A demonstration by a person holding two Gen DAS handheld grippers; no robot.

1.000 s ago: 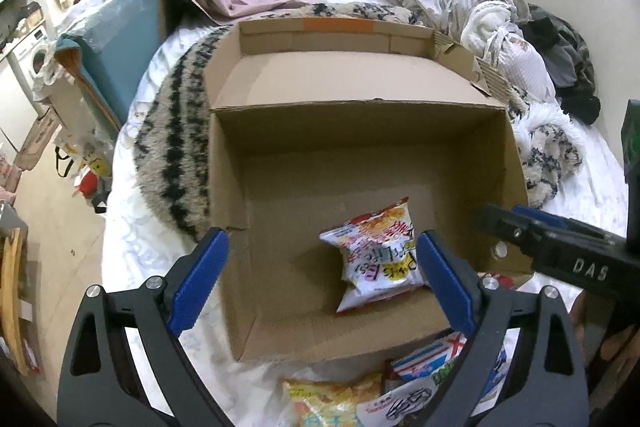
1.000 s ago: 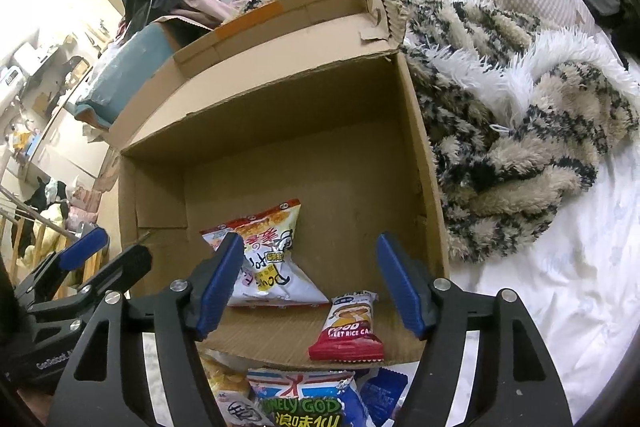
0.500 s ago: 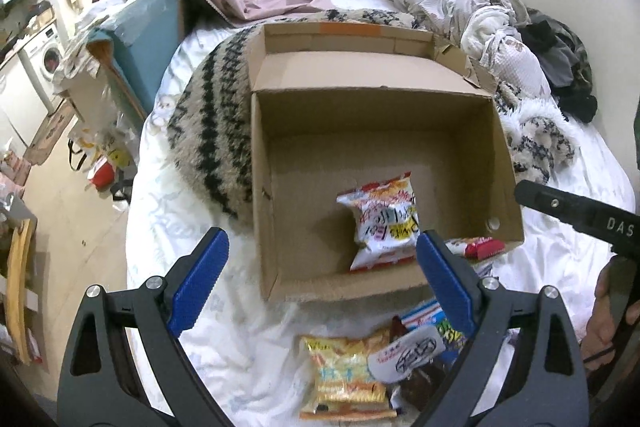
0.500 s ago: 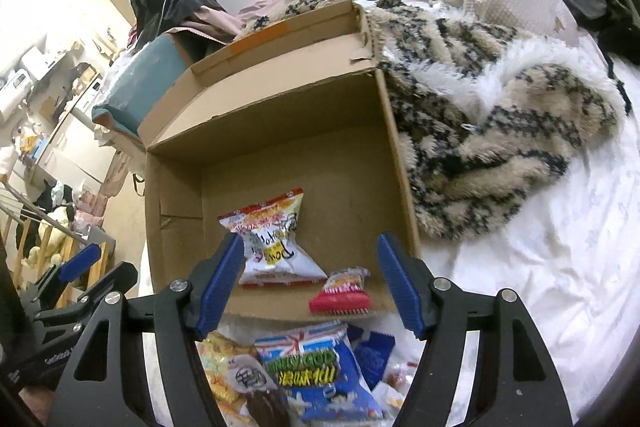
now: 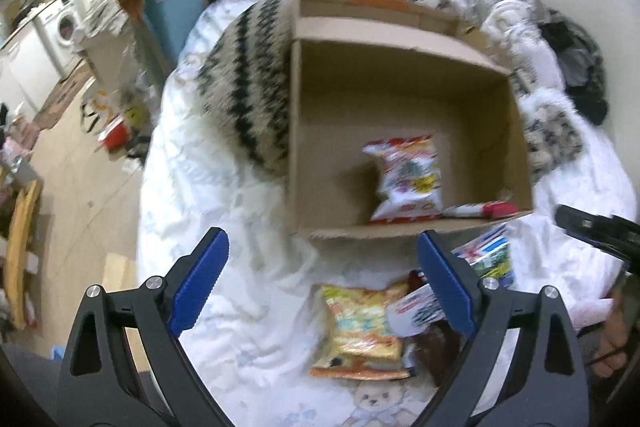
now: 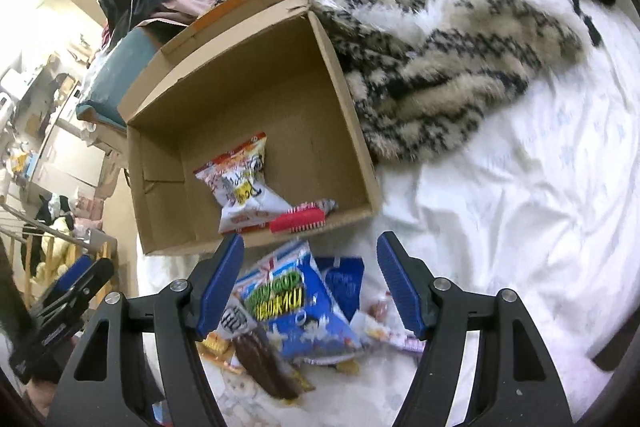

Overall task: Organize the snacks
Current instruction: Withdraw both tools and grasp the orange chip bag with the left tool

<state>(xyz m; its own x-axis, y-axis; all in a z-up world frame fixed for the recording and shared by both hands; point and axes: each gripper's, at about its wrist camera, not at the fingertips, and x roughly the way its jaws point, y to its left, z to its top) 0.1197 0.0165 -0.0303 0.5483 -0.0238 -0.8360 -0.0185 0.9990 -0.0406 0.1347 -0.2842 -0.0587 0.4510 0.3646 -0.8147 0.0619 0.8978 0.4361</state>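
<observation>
From the left wrist: the left gripper (image 5: 322, 263) has drawn back from the cardboard box (image 5: 400, 231); a second ago its blue pads framed the box floor, and now they hang over the white bed sheet (image 5: 248, 227) in front of the near wall, jaws apart with nothing between them; the white-and-red snack bag (image 5: 406, 179) lies on the box floor, and a small red packet (image 5: 486, 209) lies just beside it against the near right corner; outside the box, a yellow snack bag (image 5: 362, 331) has come into view on the sheet, with other packets partly hidden behind the right finger; the picture is blurred, so labels cannot be read.

From the right wrist: the right gripper (image 6: 310, 281) has likewise pulled back out of the box and now hovers over the loose pile, jaws apart and empty; below it lie a blue-and-green snack bag (image 6: 296, 311), a dark blue packet (image 6: 344, 283) and a brown bar (image 6: 264, 363); the striped fleece blanket (image 6: 440, 75) rests against the box's far and right sides.

My reading: two snacks are stowed, the red packet seemingly the latest, and both grippers are returning to the pile for the next pick; most of the pile is not yet boxed.
</observation>
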